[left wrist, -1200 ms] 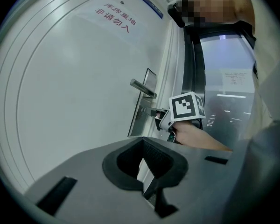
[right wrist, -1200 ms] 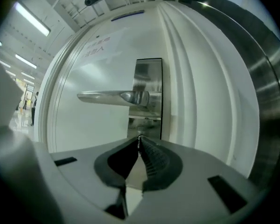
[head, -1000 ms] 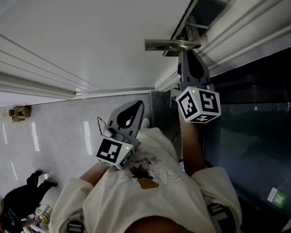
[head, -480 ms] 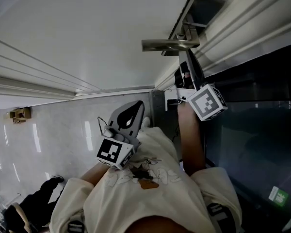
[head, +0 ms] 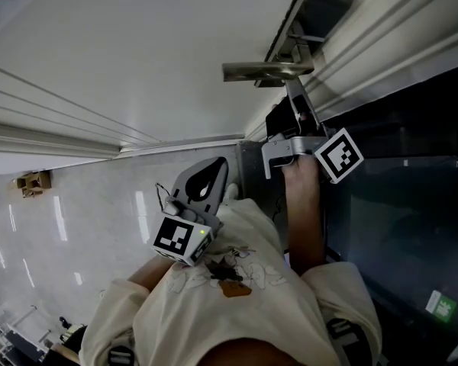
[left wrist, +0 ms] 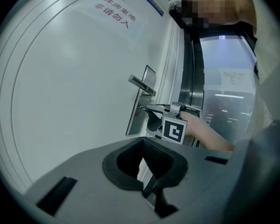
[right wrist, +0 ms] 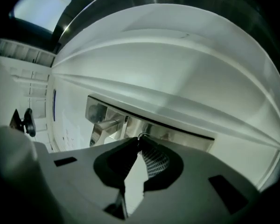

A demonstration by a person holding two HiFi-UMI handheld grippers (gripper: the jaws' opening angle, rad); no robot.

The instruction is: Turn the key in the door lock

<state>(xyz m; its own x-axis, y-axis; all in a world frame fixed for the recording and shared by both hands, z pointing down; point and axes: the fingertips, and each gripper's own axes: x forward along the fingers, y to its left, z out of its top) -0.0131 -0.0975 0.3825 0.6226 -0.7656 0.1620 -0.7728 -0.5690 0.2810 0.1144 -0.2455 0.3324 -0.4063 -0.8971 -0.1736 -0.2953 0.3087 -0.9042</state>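
Clamping key (right wrist: pixel 141 136) — right gripper (right wrist: pixel 138 143) near jamb (head: pixel 389 36).

It looked like an office-building corridor: a white door (head: pixel 137 52) bore a red notice (left wrist: pixel 113 12), with polished floor tiles (head: pixel 61 212) below it and a glass panel (head: pixel 397 204) beside it.

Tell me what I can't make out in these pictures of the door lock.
Key: right gripper view shows only a metal glint where the right hand-held gripper pinches it; its jaws cover the rest.
Keyhole: hidden behind that gripper in the head view, by its jaws in its own view.
Notice behind the glass: left gripper view, print too small to read.
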